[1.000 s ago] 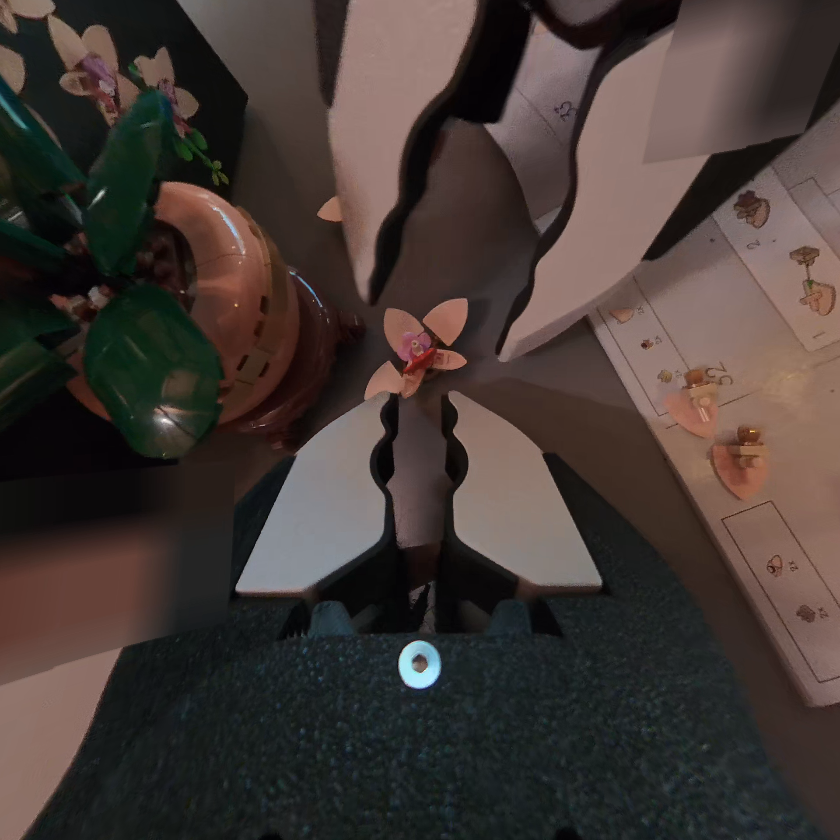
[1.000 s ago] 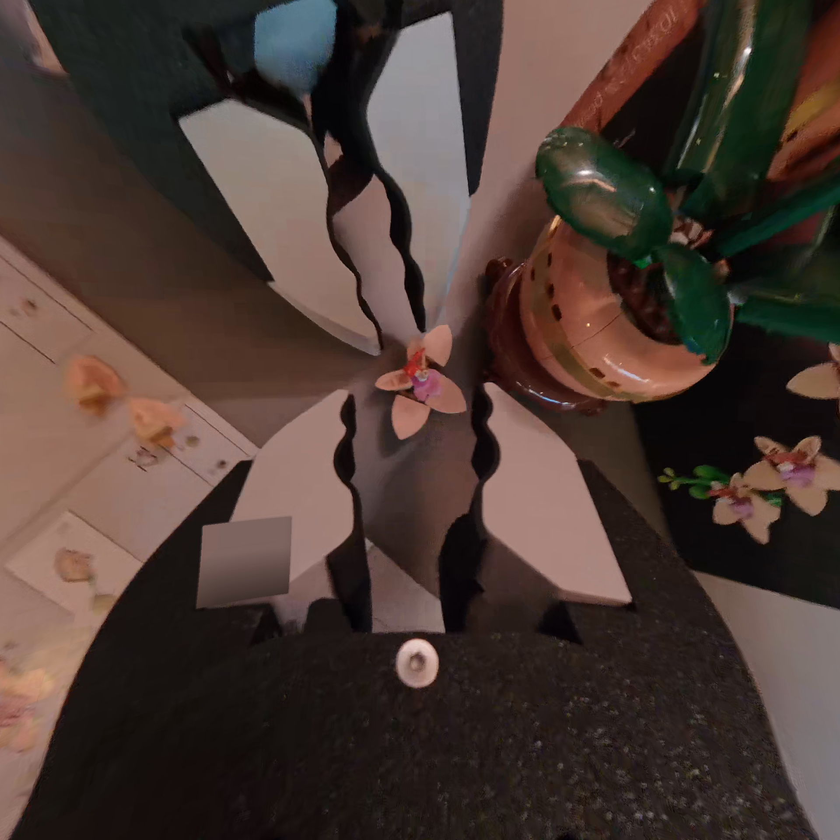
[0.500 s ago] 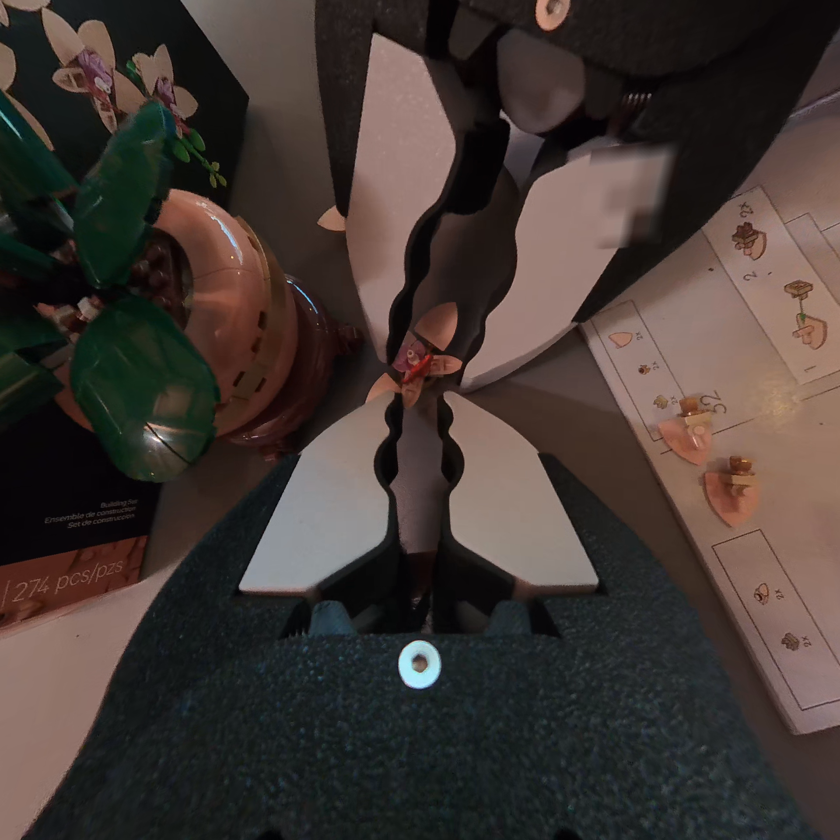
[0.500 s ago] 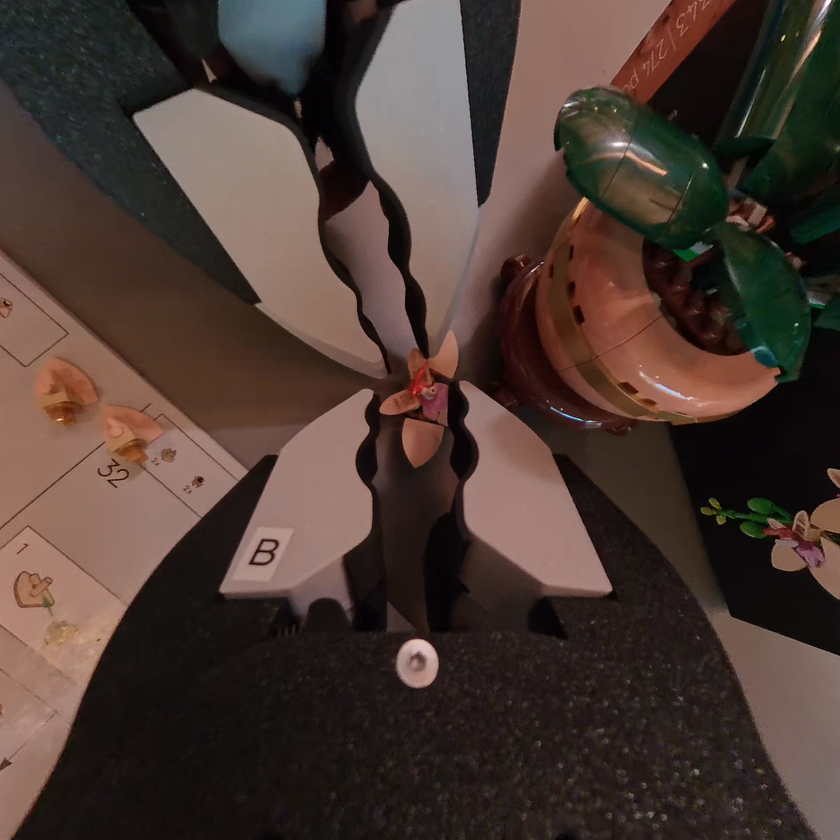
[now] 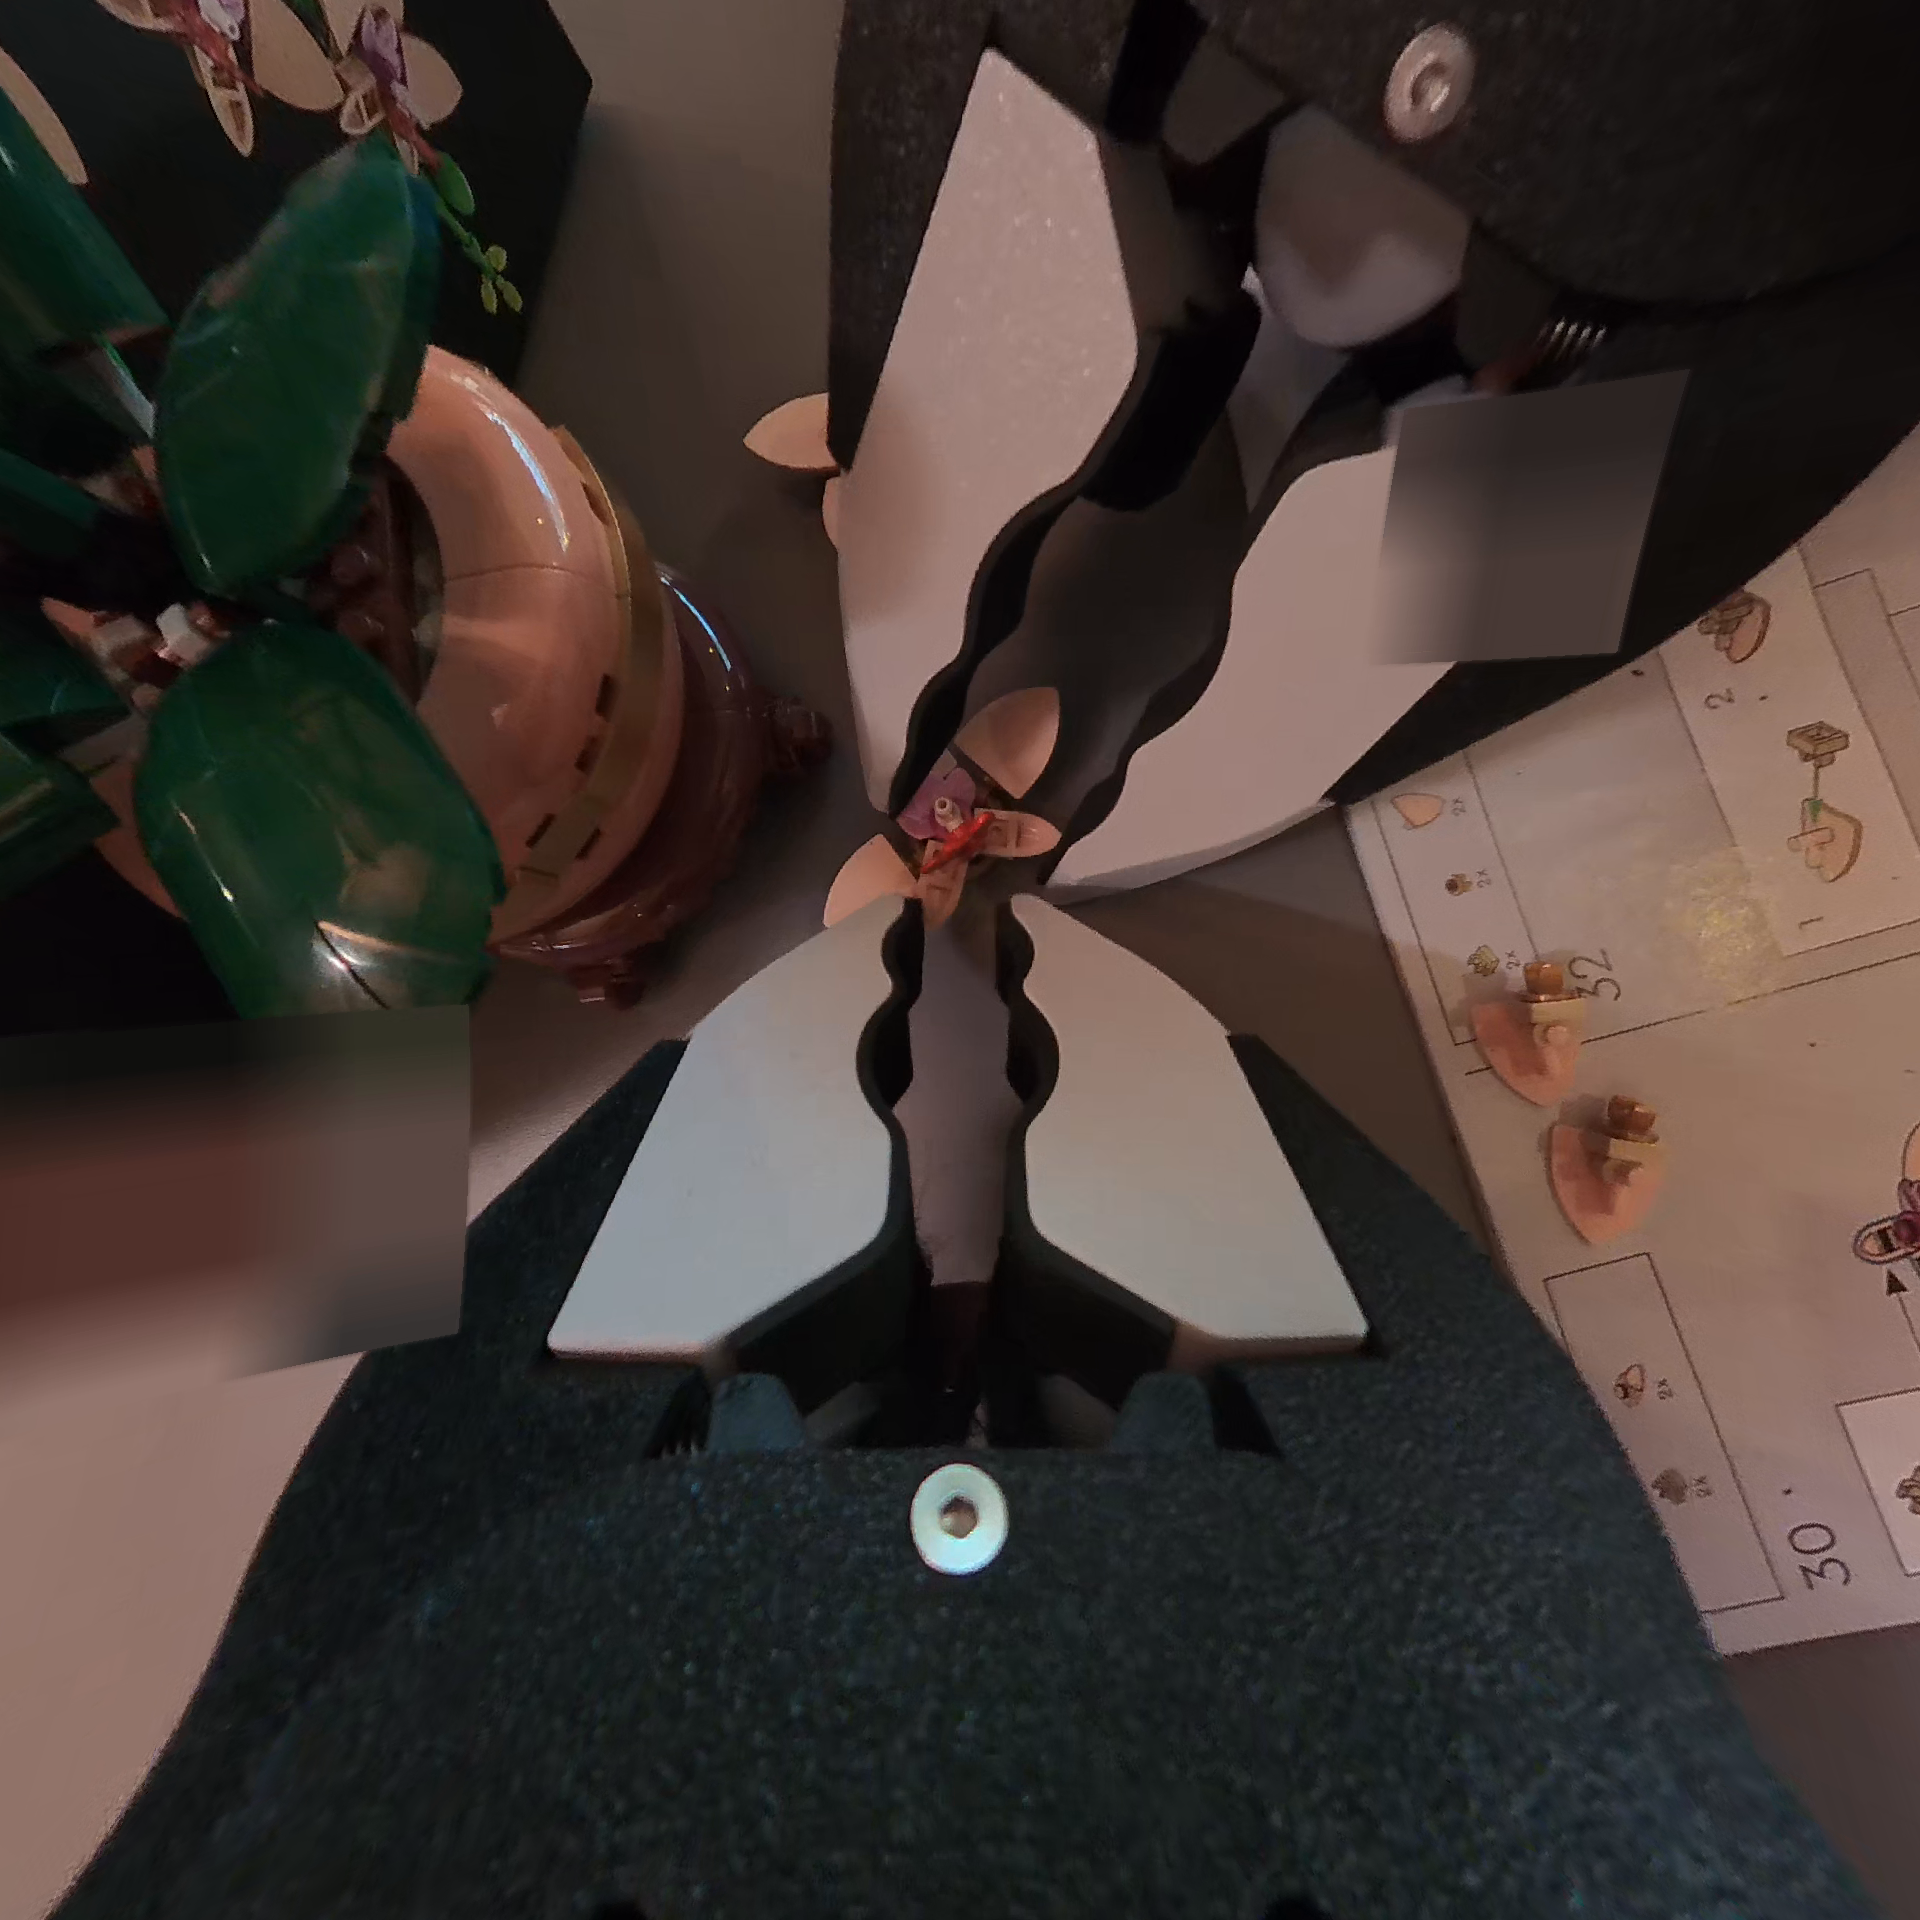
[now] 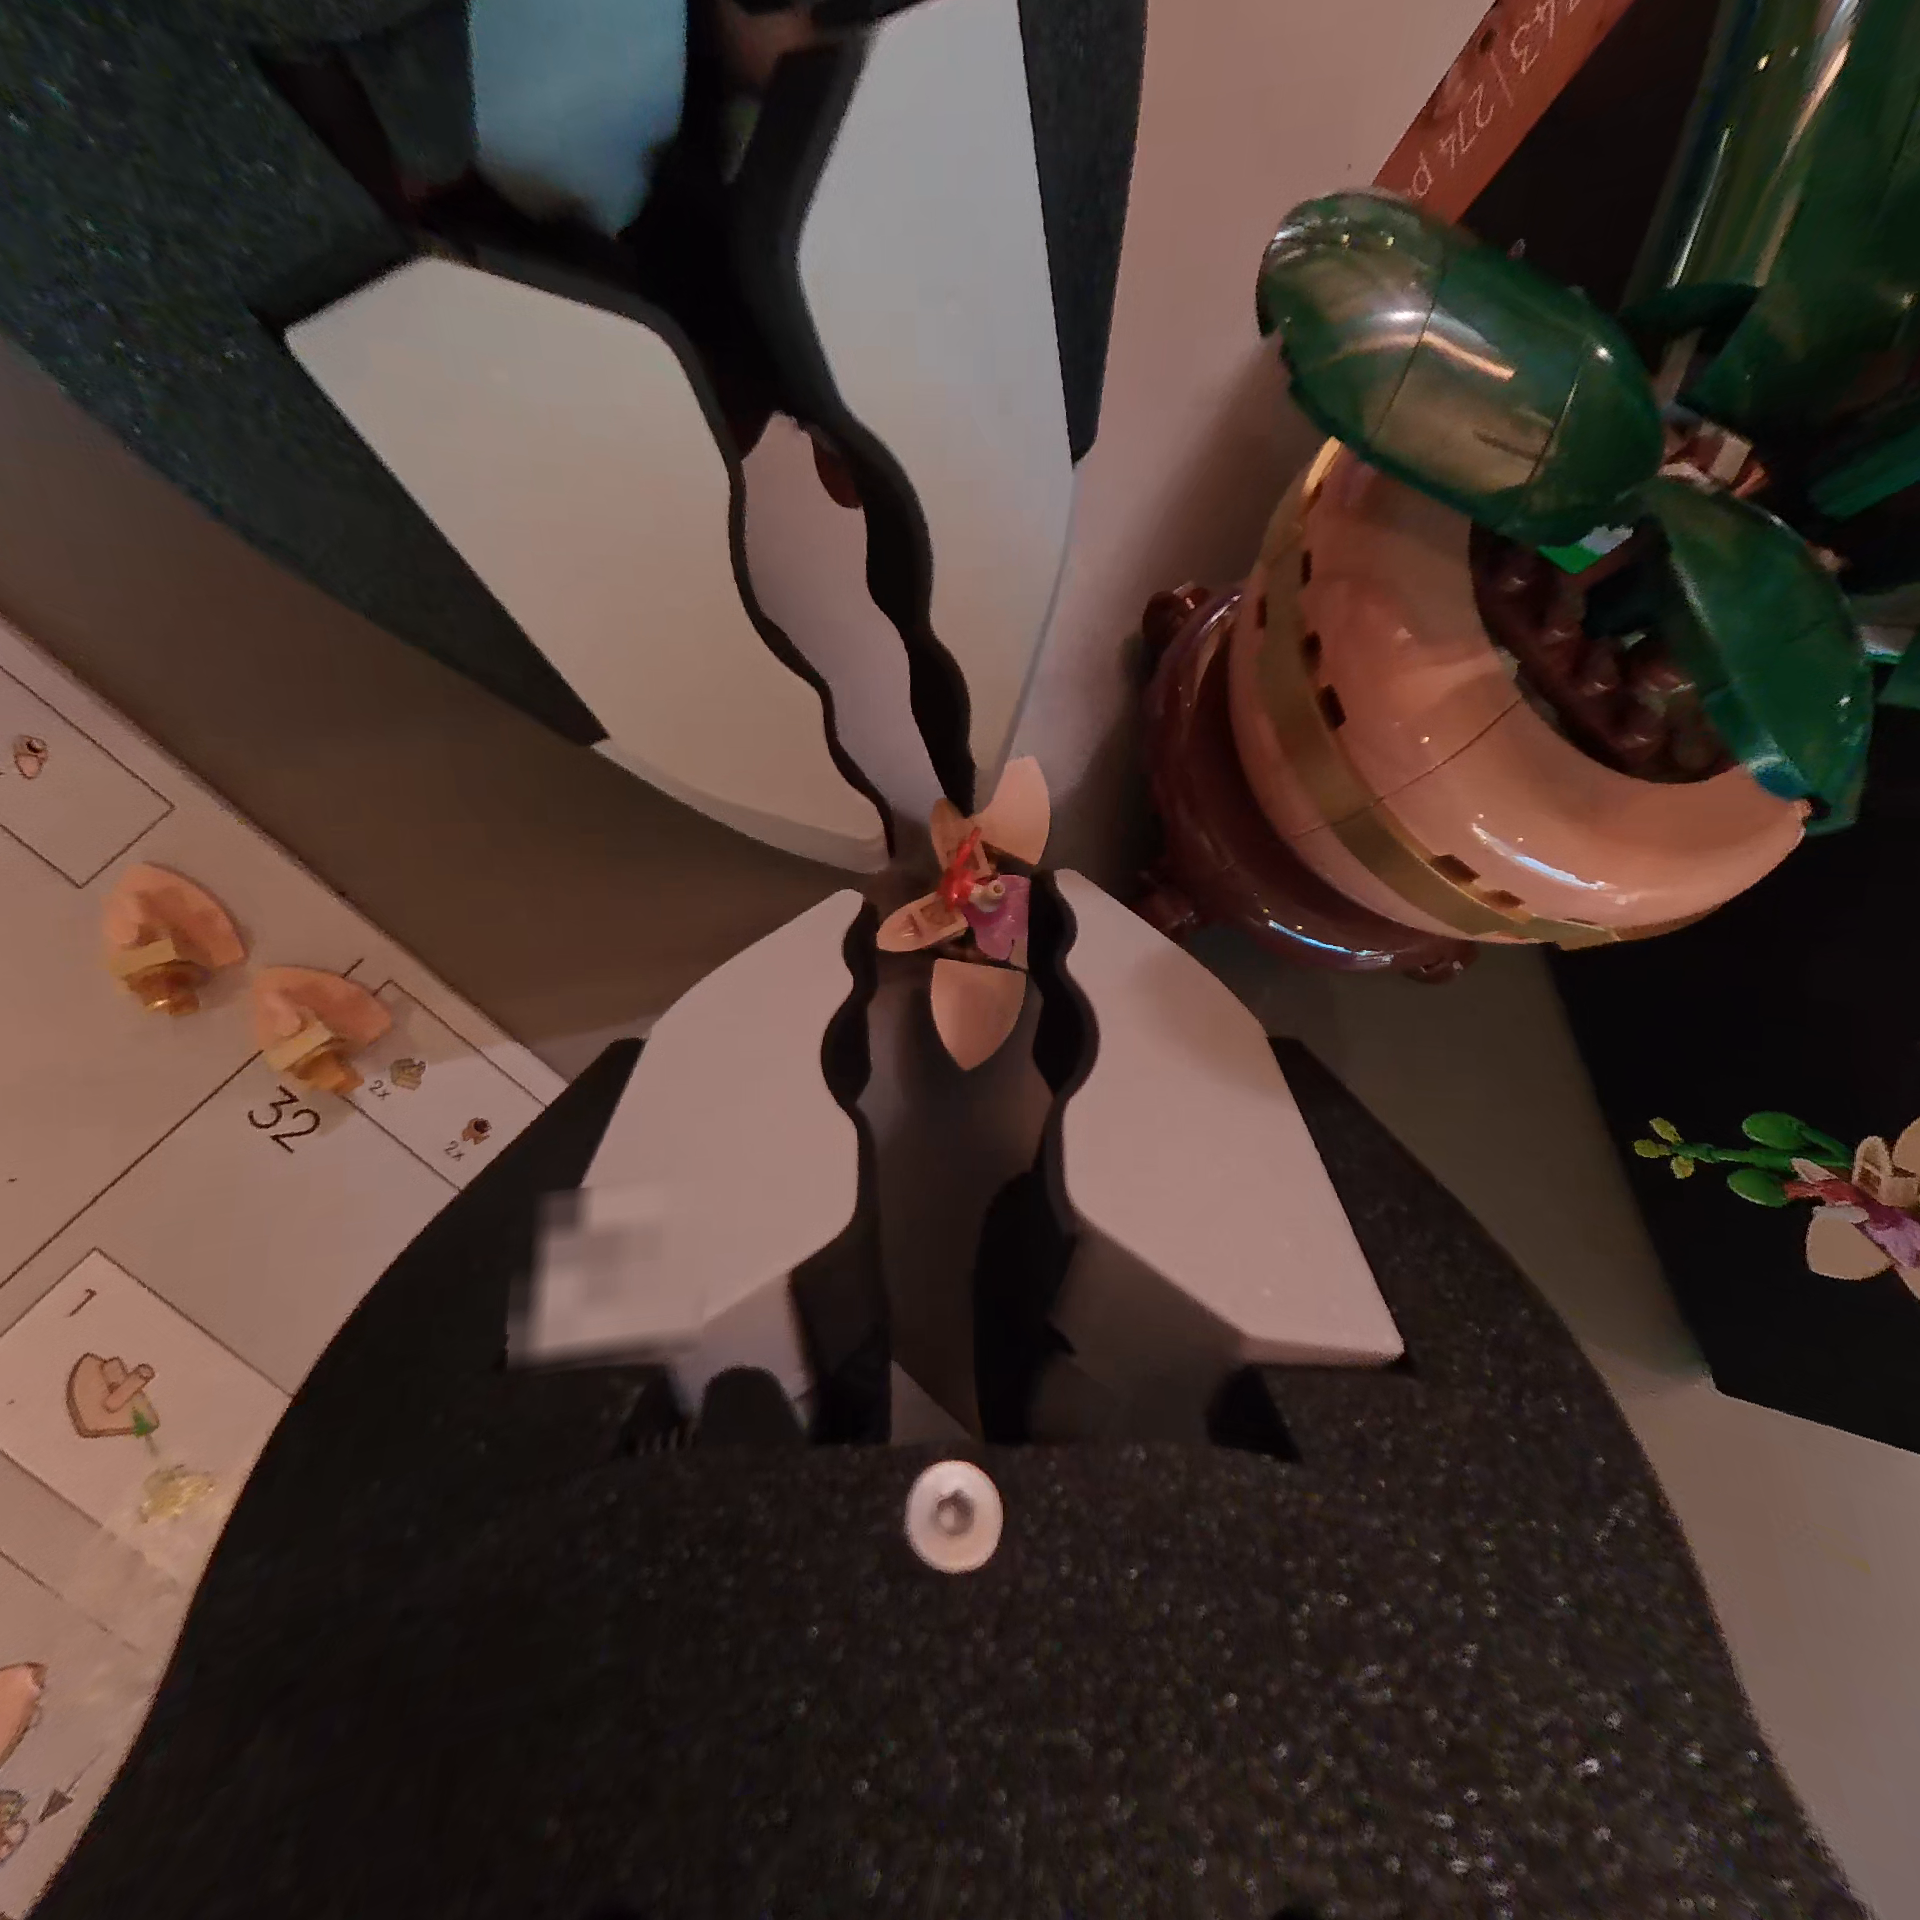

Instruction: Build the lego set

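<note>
A small lego orchid flower [image 5: 961, 821], with cream petals, a purple centre and a red piece, sits between both grippers. My left gripper [image 5: 956, 914] is nearly closed, its tips pinching the flower's lower petal. My right gripper [image 5: 977, 842] comes in from above, its fingers flanking the flower's centre. In the right wrist view the flower [image 6: 971, 904] lies between my right gripper's [image 6: 956, 894] narrowed fingers, and the left gripper [image 6: 940, 821] pinches its far petal. The built pink pot with green leaves [image 5: 540, 707] stands close to the left.
The instruction sheet [image 5: 1662, 831] lies on the right with two pink petal sub-assemblies [image 5: 1527, 1049] [image 5: 1600, 1174] on it. A loose cream petal [image 5: 790, 442] lies behind the right gripper. The black set box [image 5: 312, 62] is beyond the pot [image 6: 1455, 748]. Only a small space, under 4 cm, lies between the two pairs of fingers. The pot [image 6: 1455, 748] is about equally far from each gripper, around 7 cm. My left wrist view [image 5: 539, 580] looks at it from another angle.
My right gripper moved in from wide open and closed around the flower held at the left gripper's tips. The left gripper stayed in place.
</note>
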### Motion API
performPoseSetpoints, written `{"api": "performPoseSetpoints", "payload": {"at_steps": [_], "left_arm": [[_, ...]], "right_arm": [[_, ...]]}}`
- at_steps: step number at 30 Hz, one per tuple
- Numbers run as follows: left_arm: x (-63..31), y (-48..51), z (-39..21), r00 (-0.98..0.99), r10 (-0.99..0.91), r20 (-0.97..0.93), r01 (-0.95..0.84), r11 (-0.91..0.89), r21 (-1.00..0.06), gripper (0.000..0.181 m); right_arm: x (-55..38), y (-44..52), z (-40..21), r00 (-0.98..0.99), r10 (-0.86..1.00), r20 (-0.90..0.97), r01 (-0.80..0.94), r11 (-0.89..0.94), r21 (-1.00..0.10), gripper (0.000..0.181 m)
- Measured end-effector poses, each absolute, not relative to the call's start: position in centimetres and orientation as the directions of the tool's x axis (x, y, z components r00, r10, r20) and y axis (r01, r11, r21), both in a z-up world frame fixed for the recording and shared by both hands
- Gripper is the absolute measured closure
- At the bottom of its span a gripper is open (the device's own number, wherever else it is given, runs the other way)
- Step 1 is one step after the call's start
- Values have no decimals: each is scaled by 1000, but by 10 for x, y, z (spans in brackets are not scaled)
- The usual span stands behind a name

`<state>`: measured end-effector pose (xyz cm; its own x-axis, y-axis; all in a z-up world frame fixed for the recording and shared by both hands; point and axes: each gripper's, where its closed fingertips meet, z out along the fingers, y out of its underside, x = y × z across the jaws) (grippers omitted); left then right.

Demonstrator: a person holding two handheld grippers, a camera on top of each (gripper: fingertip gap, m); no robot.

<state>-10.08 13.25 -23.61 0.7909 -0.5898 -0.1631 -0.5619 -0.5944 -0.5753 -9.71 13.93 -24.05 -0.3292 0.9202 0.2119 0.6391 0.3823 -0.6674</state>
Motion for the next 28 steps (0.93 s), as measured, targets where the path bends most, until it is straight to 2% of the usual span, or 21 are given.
{"api": "performPoseSetpoints", "payload": {"at_steps": [8, 10, 14, 17, 18, 19, 23, 25, 26, 28], "left_arm": [[-101, 130, -236, 791, -600, -120, -543, -597, -591, 162], [-112, 125, -227, 795, -591, -139, -547, -598, -586, 159], [-146, 97, -184, 826, -532, -187, -511, -566, -647, 158], [-159, 51, -168, 845, -516, -136, -450, -553, -701, 157], [-162, 36, -170, 852, -508, -125, -434, -555, -710, 154], [-164, 21, -175, 855, -502, -127, -431, -555, -712, 143], [-165, -14, -211, 844, -499, -197, -481, -542, -689, 128], [-174, -22, -228, 854, -470, -224, -492, -588, -642, 121], [-179, -25, -234, 873, -439, -212, -466, -623, -628, 117], [-174, -29, -234, 918, -385, -95, -341, -646, -683, 113]], "right_arm": [[-97, 141, -240, -332, 917, 222, 636, 391, -666, 153], [-96, 141, -236, -341, 916, 211, 634, 390, -668, 146], [-90, 146, -198, -306, 923, 232, 552, 371, -747, 142], [-76, 140, -165, -283, 925, 252, 468, 363, -806, 136], [-70, 134, -155, -282, 926, 252, 430, 356, -829, 133], [-63, 125, -145, -289, 926, 243, 383, 345, -857, 132], [-29, 75, -110, -383, 917, 110, 140, 175, -975, 124], [-10, 53, -98, -458, 889, 0, 63, 32, -998, 113], [0, 44, -91, -490, 870, -51, 27, -43, -999, 106], [17, 36, -77, -531, 838, -123, -69, -188, -980, 93]]}}
